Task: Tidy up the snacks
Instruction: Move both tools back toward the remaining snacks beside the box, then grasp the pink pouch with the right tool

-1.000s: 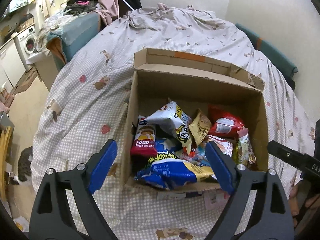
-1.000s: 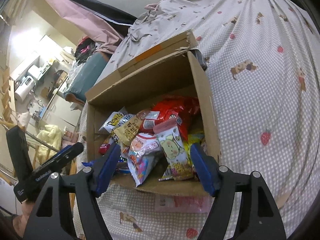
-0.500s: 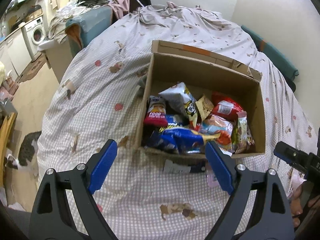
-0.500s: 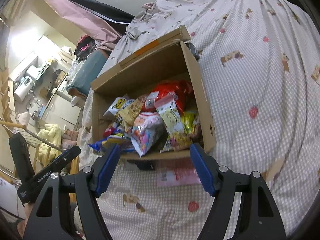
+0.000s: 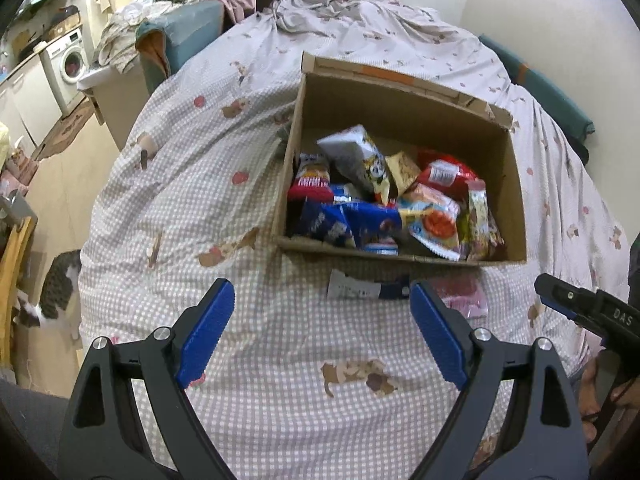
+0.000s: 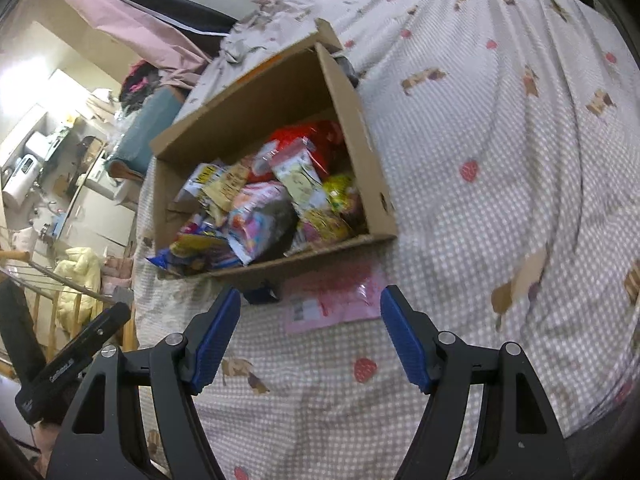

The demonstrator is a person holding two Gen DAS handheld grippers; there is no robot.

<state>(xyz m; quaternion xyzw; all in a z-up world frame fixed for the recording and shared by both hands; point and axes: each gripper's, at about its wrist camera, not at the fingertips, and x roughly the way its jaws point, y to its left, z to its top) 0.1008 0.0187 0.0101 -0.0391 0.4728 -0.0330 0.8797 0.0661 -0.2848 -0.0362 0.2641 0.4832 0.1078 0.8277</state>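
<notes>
An open cardboard box [image 5: 516, 200] [image 6: 376, 196] sits on a checked bed cover and holds several snack bags, among them a red bag [image 5: 444, 172], a blue bag [image 5: 344, 222] and a white bag [image 5: 356, 156]. A pink flat packet [image 6: 336, 304] [image 5: 464, 296] and a white-and-blue packet [image 5: 360, 290] lie on the cover in front of the box. My left gripper [image 5: 322, 328] is open and empty, hovering short of the box. My right gripper [image 6: 310, 332] is open and empty above the pink packet's near edge.
The bed cover [image 5: 192, 184] slopes off on the left to the floor, where a cat [image 5: 52, 292] stands. A teal chair [image 5: 180, 40] with clothes and a washing machine [image 5: 70, 64] are at the far left. A wall runs behind the bed.
Both grippers have pulled back and up from the box, which now looks smaller and farther. The packets in front of the box have come into view. Both stay open.
</notes>
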